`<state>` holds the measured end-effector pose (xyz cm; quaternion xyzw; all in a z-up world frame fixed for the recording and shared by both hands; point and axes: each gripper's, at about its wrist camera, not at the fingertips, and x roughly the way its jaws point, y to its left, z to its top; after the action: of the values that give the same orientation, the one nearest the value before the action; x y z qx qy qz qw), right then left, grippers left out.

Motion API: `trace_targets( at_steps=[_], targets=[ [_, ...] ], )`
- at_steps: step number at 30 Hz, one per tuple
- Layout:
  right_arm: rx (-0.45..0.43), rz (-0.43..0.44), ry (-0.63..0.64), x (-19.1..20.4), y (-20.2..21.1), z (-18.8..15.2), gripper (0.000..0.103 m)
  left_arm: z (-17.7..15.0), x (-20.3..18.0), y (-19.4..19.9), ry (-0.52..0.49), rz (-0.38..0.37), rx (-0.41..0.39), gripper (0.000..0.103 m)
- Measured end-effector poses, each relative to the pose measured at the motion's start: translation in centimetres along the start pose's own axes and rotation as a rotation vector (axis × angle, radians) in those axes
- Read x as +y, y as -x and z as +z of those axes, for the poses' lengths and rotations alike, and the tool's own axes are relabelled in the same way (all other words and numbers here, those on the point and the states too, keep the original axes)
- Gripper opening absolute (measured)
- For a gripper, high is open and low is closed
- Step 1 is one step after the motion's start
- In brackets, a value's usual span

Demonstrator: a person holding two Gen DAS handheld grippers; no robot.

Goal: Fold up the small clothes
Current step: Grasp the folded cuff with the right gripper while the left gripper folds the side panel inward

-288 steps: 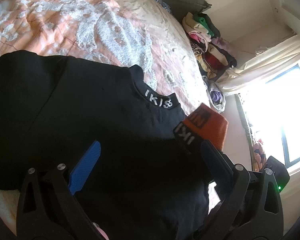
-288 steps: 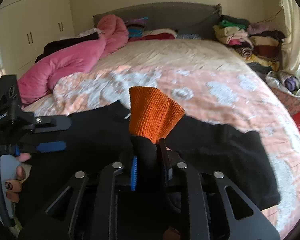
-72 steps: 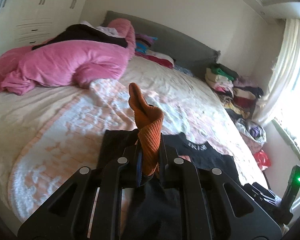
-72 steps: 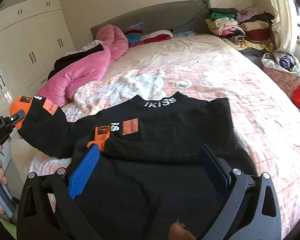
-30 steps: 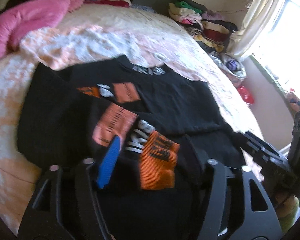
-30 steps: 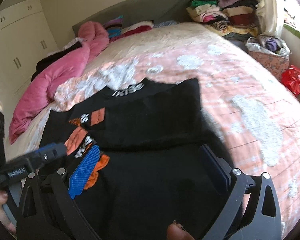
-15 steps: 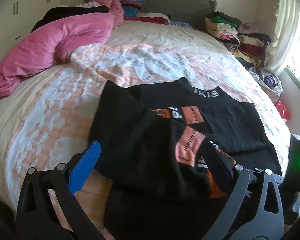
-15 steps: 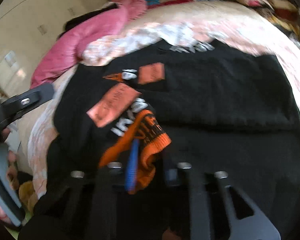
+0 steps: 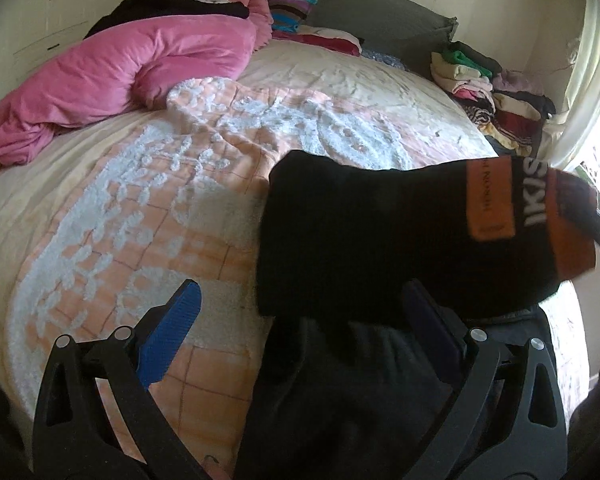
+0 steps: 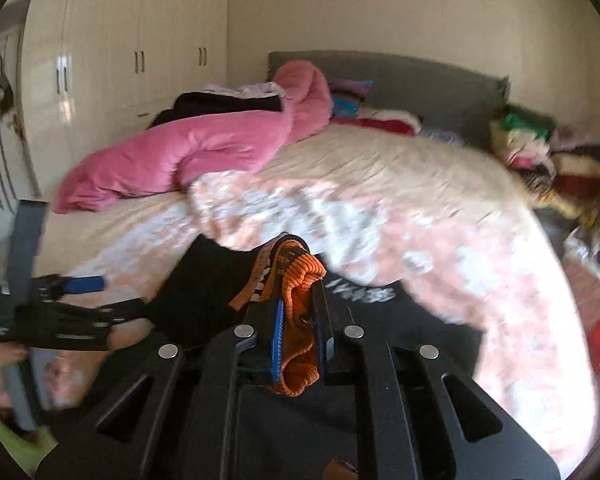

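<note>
The right gripper (image 10: 298, 334) has its jaws pressed together on the orange cuff (image 10: 298, 280) of a sleeve (image 9: 364, 236). The ribbed orange cloth is bunched between the two pads and comes out above and below them. The cuff is lifted above the bed (image 10: 380, 168). In the left wrist view the sleeve stretches across the right half of the picture, black with an orange patch (image 9: 490, 200) and white letters near the cuff, and its far end is blurred.

The left gripper (image 9: 300, 320) has its jaws wide apart and nothing is pressed between them. The blue pad (image 9: 168, 332) of one finger is over the blanket (image 9: 148, 208); the other finger is in front of the black cloth. In the right wrist view this gripper is at the left edge, blurred, with a hand (image 10: 4, 360) around its handle.

The black sweater (image 10: 380, 320) lies on the near part of the bed, on the peach and white blanket. White letters on its collar show just beyond the right gripper.

Farther away a pink duvet (image 9: 132, 64) lies rolled on the left side of the bed, near the grey headboard (image 10: 420, 80). A pile of folded clothes (image 9: 488, 92) stands on the right side, and white wardrobes (image 10: 120, 60) stand along the left wall
</note>
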<state>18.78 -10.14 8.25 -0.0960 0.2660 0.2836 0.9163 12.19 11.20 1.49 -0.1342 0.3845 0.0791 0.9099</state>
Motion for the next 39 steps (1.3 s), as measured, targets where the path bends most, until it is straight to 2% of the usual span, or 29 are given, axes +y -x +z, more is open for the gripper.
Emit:
trace_targets(
  at_steps=[4,12,19,26,27,29,30,31,33,35,39],
  targets=[
    [0.034,-0.061,-0.029,-3.0,-0.8,-0.9,0.011,-0.1,-0.5,-0.2,-0.019,-0.005,0.004,0.094],
    [0.093,-0.154,-0.137,-7.4,-2.0,-5.2,0.012,-0.4,-2.1,-1.3,-0.066,-0.035,0.028,0.094],
    [0.141,-0.182,-0.158,-8.0,-3.2,-7.4,0.012,-0.1,-3.8,-2.7,-0.102,-0.055,0.044,0.094],
    [0.173,-0.193,-0.157,-8.2,-4.4,-8.0,0.015,0.4,-5.7,-4.1,-0.136,-0.072,0.05,0.094],
    [0.177,-0.195,-0.16,-8.3,-4.5,-8.1,0.016,0.5,-5.9,-4.3,-0.139,-0.076,0.05,0.092],
    [0.186,-0.204,-0.16,-8.4,-4.6,-8.2,0.019,0.8,-6.5,-5.0,-0.145,-0.082,0.057,0.074],
    [0.184,-0.21,-0.162,-8.5,-4.5,-8.3,0.021,0.8,-6.6,-5.2,-0.147,-0.084,0.062,0.059],
    [0.179,-0.218,-0.169,-8.6,-4.3,-8.3,0.023,0.9,-6.8,-5.6,-0.15,-0.085,0.07,0.052],
    [0.17,-0.228,-0.18,-8.7,-4.0,-8.4,0.027,1.0,-7.1,-6.3,-0.161,-0.095,0.088,0.045],
    [0.168,-0.22,-0.183,-8.5,-3.8,-8.5,0.028,0.8,-7.1,-7.2,-0.169,-0.079,0.115,0.044],
    [0.215,-0.13,-0.181,-7.4,-4.4,-9.2,0.029,0.0,-5.6,-9.1,-0.144,-0.059,0.181,0.045]
  ],
)
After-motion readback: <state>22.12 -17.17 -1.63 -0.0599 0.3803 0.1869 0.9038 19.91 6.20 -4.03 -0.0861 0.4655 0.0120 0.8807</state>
